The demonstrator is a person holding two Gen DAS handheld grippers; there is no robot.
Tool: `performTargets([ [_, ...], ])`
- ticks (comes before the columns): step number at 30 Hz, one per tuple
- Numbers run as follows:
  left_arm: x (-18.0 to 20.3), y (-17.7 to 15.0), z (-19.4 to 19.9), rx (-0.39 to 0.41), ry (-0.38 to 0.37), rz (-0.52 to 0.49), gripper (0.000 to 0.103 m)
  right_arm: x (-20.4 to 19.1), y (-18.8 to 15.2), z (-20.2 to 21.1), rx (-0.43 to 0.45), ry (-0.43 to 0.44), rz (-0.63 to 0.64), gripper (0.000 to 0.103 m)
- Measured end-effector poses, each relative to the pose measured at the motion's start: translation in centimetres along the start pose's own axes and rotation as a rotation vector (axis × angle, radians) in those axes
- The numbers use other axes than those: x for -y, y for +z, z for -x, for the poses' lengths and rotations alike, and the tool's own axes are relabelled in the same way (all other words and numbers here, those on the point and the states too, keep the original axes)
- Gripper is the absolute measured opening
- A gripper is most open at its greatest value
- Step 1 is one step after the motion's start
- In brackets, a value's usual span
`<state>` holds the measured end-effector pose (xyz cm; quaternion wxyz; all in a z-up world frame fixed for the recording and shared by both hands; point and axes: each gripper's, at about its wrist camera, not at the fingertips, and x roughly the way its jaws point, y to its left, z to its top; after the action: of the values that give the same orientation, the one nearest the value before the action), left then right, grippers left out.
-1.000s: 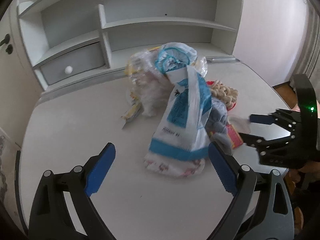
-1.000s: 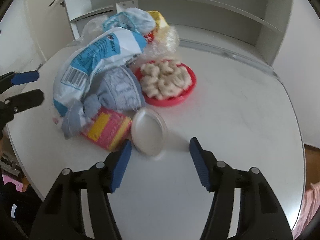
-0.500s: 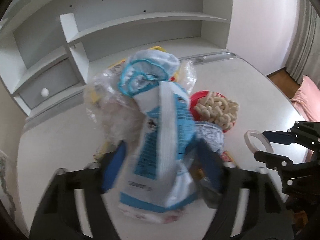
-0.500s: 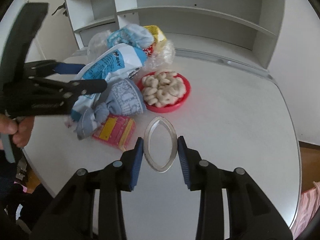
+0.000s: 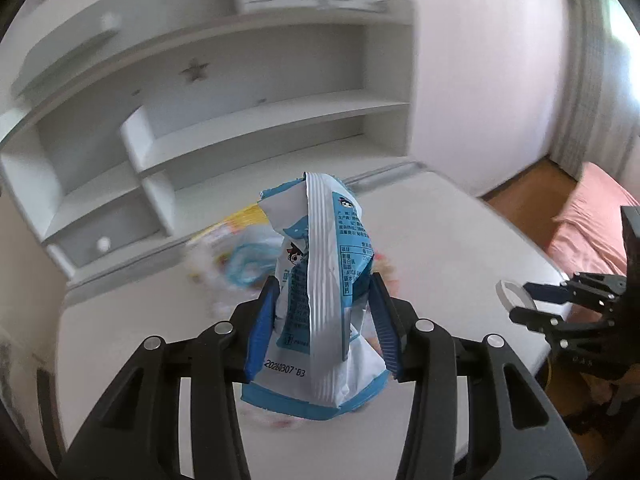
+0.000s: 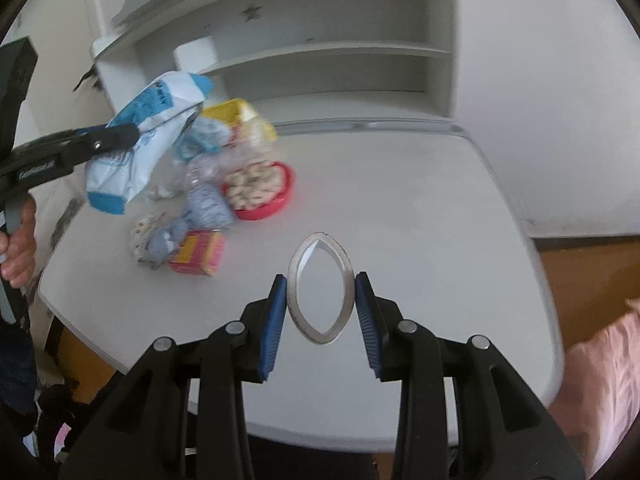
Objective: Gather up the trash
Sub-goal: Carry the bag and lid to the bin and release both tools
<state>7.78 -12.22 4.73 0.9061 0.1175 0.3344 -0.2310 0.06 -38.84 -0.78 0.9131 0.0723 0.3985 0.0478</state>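
Observation:
A blue and white snack bag [image 5: 316, 220] hangs upright between the blue pads of my left gripper [image 5: 323, 280], lifted above the trash pile. The jaws are still closing and the pads press its sides. In the right wrist view the same bag [image 6: 144, 144] is held high at the left by that gripper [image 6: 116, 134]. My right gripper [image 6: 321, 278] is shut on a clear round lid [image 6: 320, 236], squeezed into an oval above the table. The left wrist view has this lid [image 5: 508, 292] at its right edge, in the right gripper [image 5: 520, 300].
On the white table [image 6: 400, 200] lie a red bowl of pale snacks [image 6: 260, 190], a pink and yellow box [image 6: 198, 252], a grey-blue wrapper [image 6: 208, 208] and a yellow packet [image 6: 236, 114]. A white shelf unit [image 6: 320, 40] stands behind. Pink bedding [image 5: 588, 216] lies right.
My left gripper closed on the snack bag and raised it off the pile. My right gripper closed on the lid, squeezed it oval and lifted it from the table.

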Motion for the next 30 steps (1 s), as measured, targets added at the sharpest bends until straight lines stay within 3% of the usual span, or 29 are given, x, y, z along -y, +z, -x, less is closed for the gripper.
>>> performTargets([
  [5,7.4,0.4,-1.2,0.004,-0.158,-0.065,0.045,6.9,-3.5,4.0,0.024,-0.121,-0.145,0.035],
  [6,10.0,0.5,-1.7,0.004,-0.220,-0.088,0.045,8.2,-4.3,4.6,0.026,-0.147,-0.173,0.035],
  [15,28.6,-2.2,-5.5,-0.079,-0.550,-0.291,0.045,21.5,-15.7,9.6,-0.016,-0.391,-0.507,0.035],
  [21,38.2,-6.2,-10.0,-0.195,-0.642,-0.419,0.045,26.7,-22.7,8.4,-0.119,-0.438,-0.655,0.035],
  [25,42.3,-8.9,-13.6,-0.286,-0.680,-0.443,0.045,28.6,-26.1,6.8,-0.204,-0.457,-0.709,0.035],
  [30,46.1,-12.2,-18.0,-0.385,-0.683,-0.464,0.045,30.2,-29.3,6.8,-0.240,-0.455,-0.779,0.035],
])
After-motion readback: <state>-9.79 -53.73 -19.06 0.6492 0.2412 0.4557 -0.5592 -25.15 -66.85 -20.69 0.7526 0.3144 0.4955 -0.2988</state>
